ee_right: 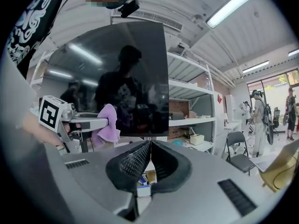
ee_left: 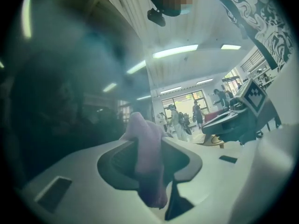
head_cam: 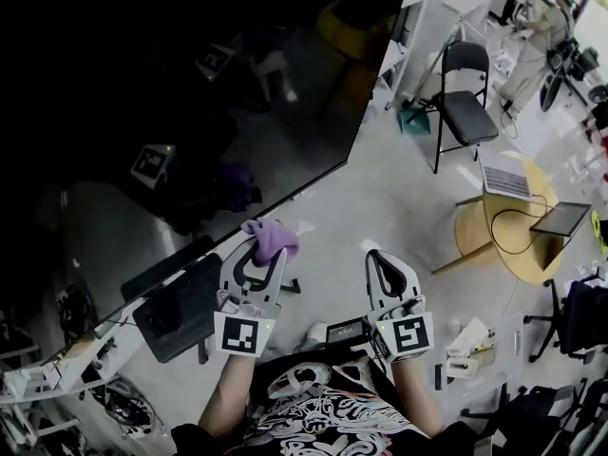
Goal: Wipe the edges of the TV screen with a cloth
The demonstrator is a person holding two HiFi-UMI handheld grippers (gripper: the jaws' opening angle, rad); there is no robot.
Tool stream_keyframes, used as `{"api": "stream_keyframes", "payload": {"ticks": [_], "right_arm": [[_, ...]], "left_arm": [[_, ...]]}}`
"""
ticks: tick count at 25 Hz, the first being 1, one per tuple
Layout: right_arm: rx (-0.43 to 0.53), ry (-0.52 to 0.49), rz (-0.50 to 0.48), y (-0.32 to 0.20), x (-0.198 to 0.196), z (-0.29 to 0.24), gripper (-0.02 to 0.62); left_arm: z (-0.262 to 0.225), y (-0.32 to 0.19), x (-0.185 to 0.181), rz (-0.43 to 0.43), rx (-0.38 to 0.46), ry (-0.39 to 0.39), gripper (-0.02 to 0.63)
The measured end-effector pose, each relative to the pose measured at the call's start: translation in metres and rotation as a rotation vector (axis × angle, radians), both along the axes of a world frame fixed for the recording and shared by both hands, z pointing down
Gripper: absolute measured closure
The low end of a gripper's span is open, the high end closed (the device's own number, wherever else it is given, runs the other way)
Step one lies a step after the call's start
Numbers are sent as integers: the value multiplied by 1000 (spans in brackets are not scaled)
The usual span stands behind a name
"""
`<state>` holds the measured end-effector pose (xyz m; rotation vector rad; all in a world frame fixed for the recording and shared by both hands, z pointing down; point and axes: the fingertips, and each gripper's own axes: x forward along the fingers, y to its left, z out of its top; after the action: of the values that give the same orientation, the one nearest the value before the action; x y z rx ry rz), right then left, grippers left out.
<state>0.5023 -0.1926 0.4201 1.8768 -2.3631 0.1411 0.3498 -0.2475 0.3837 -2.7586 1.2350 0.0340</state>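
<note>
Workshop: glossy black TV screen (head_cam: pixel 190 84); crumpled lilac cloth (head_cam: pixel 273 237) in left gripper (head_cam: pixel 258 253).

Ahead-left the large black TV screen (head_cam: pixel 190 112) walls everything off. The left gripper (head_cam: pixel 266 253), jaws pinching a purple cloth (head_cam: pixel 273 236), sits just beside its lower edge. A dark boxy stand (head_cam: pixel 180 313), I think, crowds underneath. Rightward: bare grey floor (head_cam: pixel 399 207), black folding chair (head_cam: pixel 467 93) well apart.

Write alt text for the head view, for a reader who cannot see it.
Seen from above, the left gripper holds a purple cloth close to the lower edge of a large dark TV screen. The right gripper hangs alongside, jaws shut and empty. A folding chair and a round table with a laptop stand beyond.
</note>
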Motion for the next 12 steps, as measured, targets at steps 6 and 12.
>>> {"api": "stream_keyframes", "payload": {"ticks": [6,12], "right_arm": [[-1,-3,-78,6,-43,-5,566],[-24,13,-151,13,-69,-7,566]], "left_arm": [[6,38,-32,19,60,-254,463],[3,55,-55,-49,73,-232,463]]}}
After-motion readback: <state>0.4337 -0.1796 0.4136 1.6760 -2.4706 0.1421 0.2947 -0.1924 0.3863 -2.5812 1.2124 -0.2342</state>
